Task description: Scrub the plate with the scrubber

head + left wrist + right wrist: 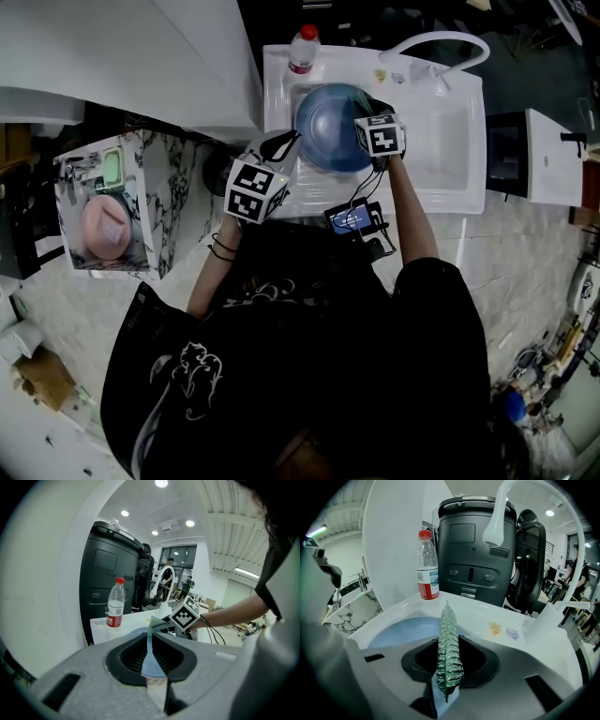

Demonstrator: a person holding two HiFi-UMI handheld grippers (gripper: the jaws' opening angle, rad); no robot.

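At the white sink [450, 150], we find the left gripper [152, 658], jaws clamped on the blue plate [328, 127] rim, steadying it. The right gripper [447, 677] jaws pinch the scrubber [448, 639], evidently for scrubbing.

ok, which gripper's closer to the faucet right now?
Right. The right gripper, shut on the scrubber, is at the blue plate's right side, close to the faucet's spout. The left gripper clamps the plate's left rim, farther off across the plate.
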